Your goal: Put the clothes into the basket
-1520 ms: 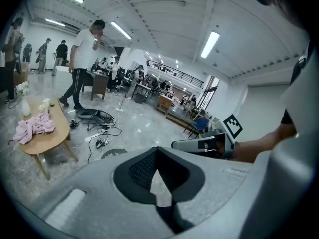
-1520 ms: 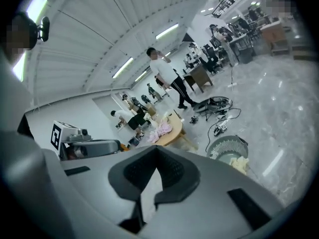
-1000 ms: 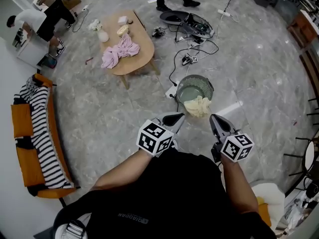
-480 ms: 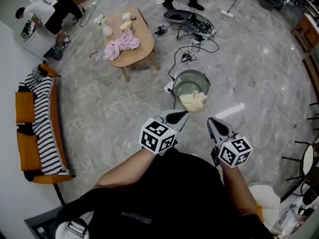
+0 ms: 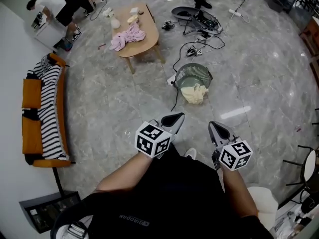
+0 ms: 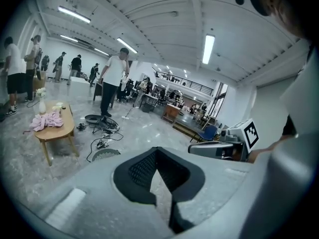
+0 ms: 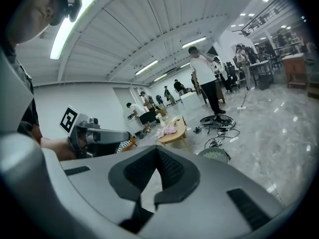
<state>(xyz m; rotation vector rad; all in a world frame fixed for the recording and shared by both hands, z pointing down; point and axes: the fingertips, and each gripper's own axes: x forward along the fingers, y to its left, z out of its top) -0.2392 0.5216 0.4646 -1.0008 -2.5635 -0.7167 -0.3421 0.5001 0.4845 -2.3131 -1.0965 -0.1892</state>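
Both are carried close to the person, probably between loads; left claw [image 5: 174, 118] and right claw [image 5: 215, 128] are pinched together on nothing; the basket [image 5: 192, 71] stands well apart on the floor, cream cloth [image 5: 194, 93] draped over its rim; pink clothes [image 5: 128, 37] wait on the table [image 5: 145, 28].

The left gripper [image 5: 174, 117] and the right gripper [image 5: 215, 129] have both moved back from the basket [image 5: 200, 69], and the cream cloth [image 5: 194, 93] at its near edge is now farther from them.
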